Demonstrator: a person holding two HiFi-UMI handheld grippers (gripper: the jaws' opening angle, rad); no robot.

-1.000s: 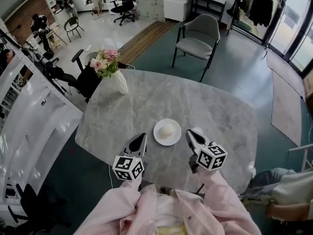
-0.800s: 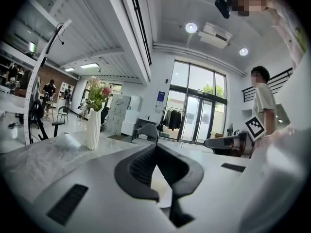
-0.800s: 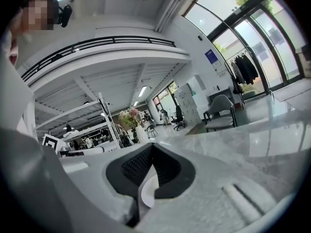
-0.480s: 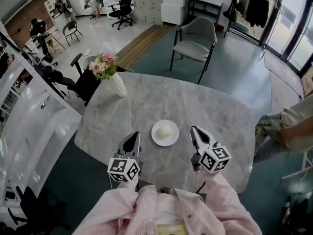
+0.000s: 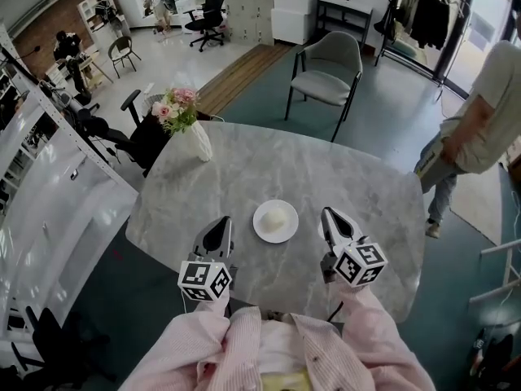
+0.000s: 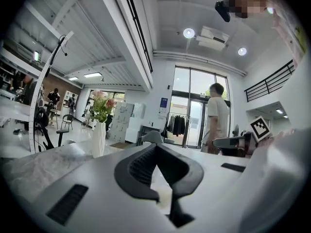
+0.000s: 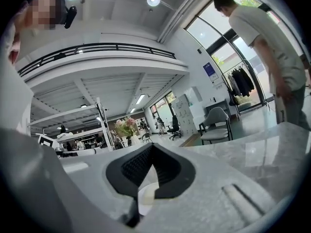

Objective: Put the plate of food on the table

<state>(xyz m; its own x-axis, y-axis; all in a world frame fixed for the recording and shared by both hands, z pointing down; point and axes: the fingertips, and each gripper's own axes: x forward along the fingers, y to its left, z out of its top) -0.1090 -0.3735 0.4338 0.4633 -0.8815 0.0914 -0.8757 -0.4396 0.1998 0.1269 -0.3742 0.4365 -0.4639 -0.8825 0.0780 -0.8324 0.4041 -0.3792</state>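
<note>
Left gripper [image 5: 220, 226] farther from white plate [image 5: 263, 222]

A large rounded grey marble-patterned table [image 5: 342, 177] stands on a teal floor [image 5: 391, 112]. Near its front edge, in the middle, sits a small round white plate [image 5: 262, 228] bearing a pale rounded piece of food [image 5: 277, 217]. A white vase of pink flowers [image 5: 199, 141] stands upright at the far left edge, well apart from it.

The table [image 5: 350, 177] is grey marble with pale veins, the plate [image 5: 262, 228] on it is white, and the food [image 5: 278, 217] is cream. At the table's 10 o'clock, a white vase [image 5: 201, 142] holds pink flowers [image 5: 177, 104]. The left gripper [image 5: 221, 223] and right gripper [image 5: 329, 215] are pale grey with black-and-white marker cubes, and the sleeves [image 5: 212, 349] are pink-striped.
</note>
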